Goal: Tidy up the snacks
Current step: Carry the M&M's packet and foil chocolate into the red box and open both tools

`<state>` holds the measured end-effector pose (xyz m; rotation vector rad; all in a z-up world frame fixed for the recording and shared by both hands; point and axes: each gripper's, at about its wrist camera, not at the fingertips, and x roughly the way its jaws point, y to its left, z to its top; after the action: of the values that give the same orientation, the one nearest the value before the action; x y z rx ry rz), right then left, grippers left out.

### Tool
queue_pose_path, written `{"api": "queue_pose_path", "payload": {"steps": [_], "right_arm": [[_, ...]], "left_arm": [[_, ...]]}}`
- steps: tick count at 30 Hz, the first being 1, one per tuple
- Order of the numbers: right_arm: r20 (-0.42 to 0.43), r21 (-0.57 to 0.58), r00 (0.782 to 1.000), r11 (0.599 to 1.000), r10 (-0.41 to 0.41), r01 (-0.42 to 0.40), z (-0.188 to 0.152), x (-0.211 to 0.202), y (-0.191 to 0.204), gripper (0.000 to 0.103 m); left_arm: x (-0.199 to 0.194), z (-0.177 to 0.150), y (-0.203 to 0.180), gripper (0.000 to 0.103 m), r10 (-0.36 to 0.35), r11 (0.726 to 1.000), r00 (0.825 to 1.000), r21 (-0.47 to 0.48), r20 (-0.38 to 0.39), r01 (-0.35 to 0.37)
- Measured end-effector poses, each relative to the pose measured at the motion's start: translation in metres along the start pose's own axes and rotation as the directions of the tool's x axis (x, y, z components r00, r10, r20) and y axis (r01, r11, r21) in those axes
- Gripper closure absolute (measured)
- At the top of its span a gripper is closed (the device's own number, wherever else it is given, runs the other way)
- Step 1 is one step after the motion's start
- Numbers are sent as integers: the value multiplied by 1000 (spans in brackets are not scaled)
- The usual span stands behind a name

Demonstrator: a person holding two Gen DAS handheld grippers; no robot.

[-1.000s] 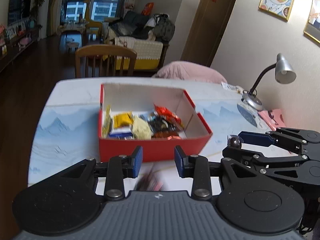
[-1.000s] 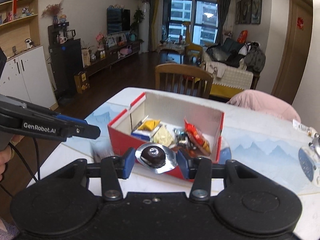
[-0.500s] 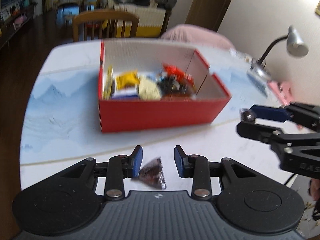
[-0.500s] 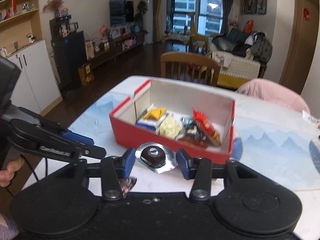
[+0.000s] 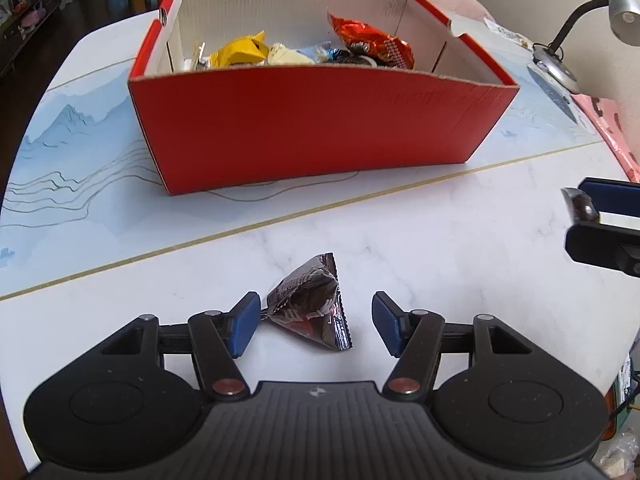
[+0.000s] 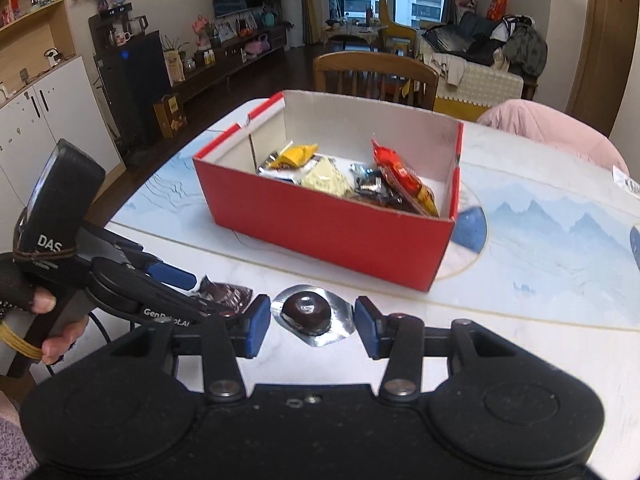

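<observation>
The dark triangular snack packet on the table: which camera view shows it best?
The left wrist view: the dark triangular packet lies whole on the white table between the opening left gripper fingers. The right wrist view shows only part of it, half hidden behind that gripper.

Glossy foil packet (image 5: 310,308), corrugated-cardboard box (image 5: 320,120)

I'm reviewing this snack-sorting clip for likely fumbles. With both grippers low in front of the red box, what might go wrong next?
1. The left gripper is opening around the dark triangular foil packet, which touches one pad and could get nudged.
2. The right gripper pinches the silver foil-cupped chocolate by its thin rim; it may slip before reaching the red cardboard box.
</observation>
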<state>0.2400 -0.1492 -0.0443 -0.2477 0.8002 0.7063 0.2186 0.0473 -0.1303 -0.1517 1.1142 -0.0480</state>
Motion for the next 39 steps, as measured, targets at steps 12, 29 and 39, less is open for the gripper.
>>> {"api": "queue_pose_path", "payload": {"steps": [12, 29, 39], "right_arm": [[-16, 1, 999, 1000, 28, -28, -2, 7, -12, 58], [25, -9, 999, 1000, 23, -23, 6, -7, -12, 58], [112, -33, 994, 999, 3, 1, 39, -27, -13, 58]], "left_arm": [[3, 1, -4, 74, 60, 998, 998, 11, 35, -60], [-53, 1, 11, 80, 20, 995, 986, -103, 164, -3], [-109, 36, 4, 80, -14, 995, 956, -89, 294, 42]]}}
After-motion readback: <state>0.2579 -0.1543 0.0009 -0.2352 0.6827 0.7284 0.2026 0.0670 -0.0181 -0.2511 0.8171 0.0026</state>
